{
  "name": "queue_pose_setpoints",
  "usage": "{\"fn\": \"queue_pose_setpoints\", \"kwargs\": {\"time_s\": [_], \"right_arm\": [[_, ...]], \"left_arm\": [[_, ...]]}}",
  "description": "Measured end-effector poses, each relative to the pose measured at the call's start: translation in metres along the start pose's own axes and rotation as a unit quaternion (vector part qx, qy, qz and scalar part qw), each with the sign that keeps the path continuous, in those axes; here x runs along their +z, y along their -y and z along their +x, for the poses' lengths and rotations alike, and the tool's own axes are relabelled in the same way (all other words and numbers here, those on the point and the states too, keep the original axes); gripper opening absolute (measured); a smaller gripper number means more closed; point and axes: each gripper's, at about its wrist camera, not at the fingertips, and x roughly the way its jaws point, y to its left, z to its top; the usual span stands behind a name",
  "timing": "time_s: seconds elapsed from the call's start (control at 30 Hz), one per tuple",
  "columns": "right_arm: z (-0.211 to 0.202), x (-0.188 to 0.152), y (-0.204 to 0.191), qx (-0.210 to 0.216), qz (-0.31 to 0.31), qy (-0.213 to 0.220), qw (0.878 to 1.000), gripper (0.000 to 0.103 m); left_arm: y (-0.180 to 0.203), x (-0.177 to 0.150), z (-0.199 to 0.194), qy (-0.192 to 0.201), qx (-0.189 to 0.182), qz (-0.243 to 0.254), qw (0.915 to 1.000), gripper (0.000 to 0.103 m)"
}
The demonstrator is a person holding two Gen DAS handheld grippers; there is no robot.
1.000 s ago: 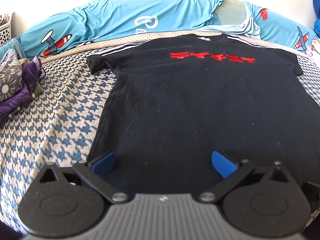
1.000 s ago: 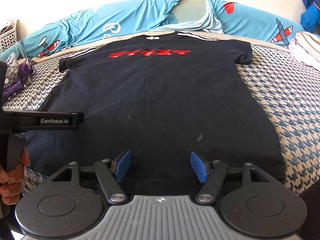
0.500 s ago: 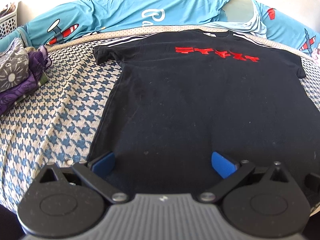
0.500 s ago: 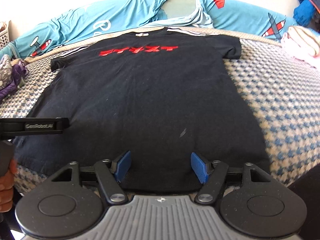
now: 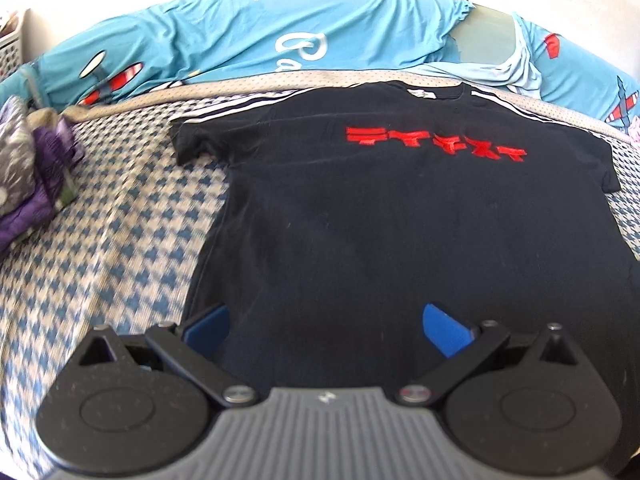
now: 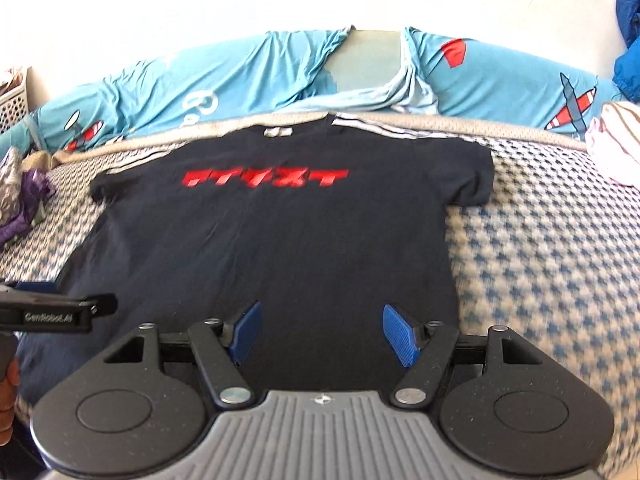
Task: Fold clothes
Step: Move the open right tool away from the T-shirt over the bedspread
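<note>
a black short-sleeved t-shirt w/ red lettering across the chest [image 5: 420, 220] lies flat, front up, on a bed w/ a blue-and-cream houndstooth cover [image 5: 100, 248]. collar points to 12 o'clock, hem to 6, sleeves spread toward 9 and 3. white stripes run along both shoulders.

left gripper [image 5: 326, 326] hovers over the hem area, nearer the shirt's 9 o'clock side edge; jaws spread wide, nothing btwn the blue pads, only shirt fabric seen below them. whether the pads touch the cloth, can't tell.

right gripper [image 6: 322, 332] is over the lower middle of the shirt [image 6: 272, 240]; jaws also spread, nothing pinched, pads apart w/ dark cloth showing in the gap. in the right wrist view the left gripper's black body shows at 9 o'clock, w/ a person's fingers on its handle at the edge of frame.

along the 12 o'clock side of the bed sits a rumpled turquoise bedsheet printed w/ red-and-white aeroplanes [image 5: 240, 40]. at 9-10 o'clock, apart from the shirt, a pile of purple and grey patterned clothes [image 5: 28, 176]. at 2-3 o'clock in the right view, a pink-and-white striped bundle of cloth [image 6: 616, 148], well apart from the sleeve. both views are a bit blurred near the edges.
</note>
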Motion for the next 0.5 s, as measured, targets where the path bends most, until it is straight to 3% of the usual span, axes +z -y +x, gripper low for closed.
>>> {"fn": "queue_pose_setpoints", "kwargs": {"time_s": [0.27,0.5], "right_arm": [[0.029,0.029,0.039,-0.004,0.055,-0.005,0.998,0.067],[0.045,0.043,0.065,-0.024,0.095,0.000,0.995,0.067]], "left_arm": [[0.014,0.031,0.028,0.008,0.000,0.078,0.9969,0.103],[0.008,0.057,0.050,0.008,-0.015,0.055,0.9984,0.103]]}}
